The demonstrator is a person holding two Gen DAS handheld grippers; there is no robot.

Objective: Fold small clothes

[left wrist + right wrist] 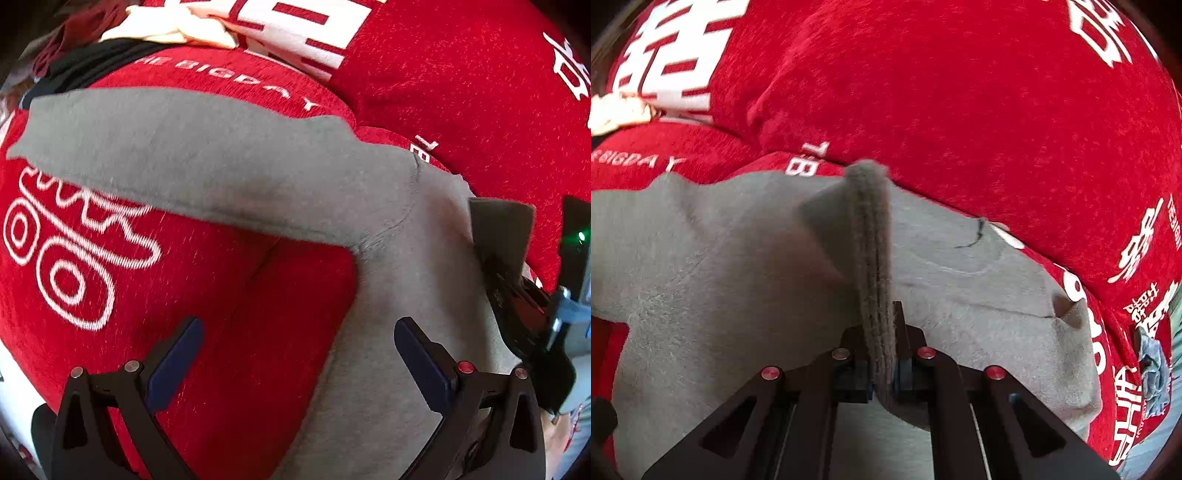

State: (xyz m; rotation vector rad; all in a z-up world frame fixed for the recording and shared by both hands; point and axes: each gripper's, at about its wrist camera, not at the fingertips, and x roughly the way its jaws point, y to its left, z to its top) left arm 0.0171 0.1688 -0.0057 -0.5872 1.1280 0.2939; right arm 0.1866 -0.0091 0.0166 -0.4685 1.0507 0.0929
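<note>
A small grey garment (229,166) lies spread on a red printed blanket (461,92), one sleeve stretched out to the left. My left gripper (298,354) is open and empty, hovering over the garment's left edge and the blanket. My right gripper (882,354) is shut on a doubled edge of the grey garment (871,240), which stands up as a ridge between its jaws. In the left wrist view the right gripper (517,280) shows at the right, holding that grey fold (498,229).
The red blanket (960,92) has white characters and lettering and is creased. A cream cloth (173,26) and dark clothes (74,40) lie at the far left. A blue-grey scrap (1152,373) sits at the right edge.
</note>
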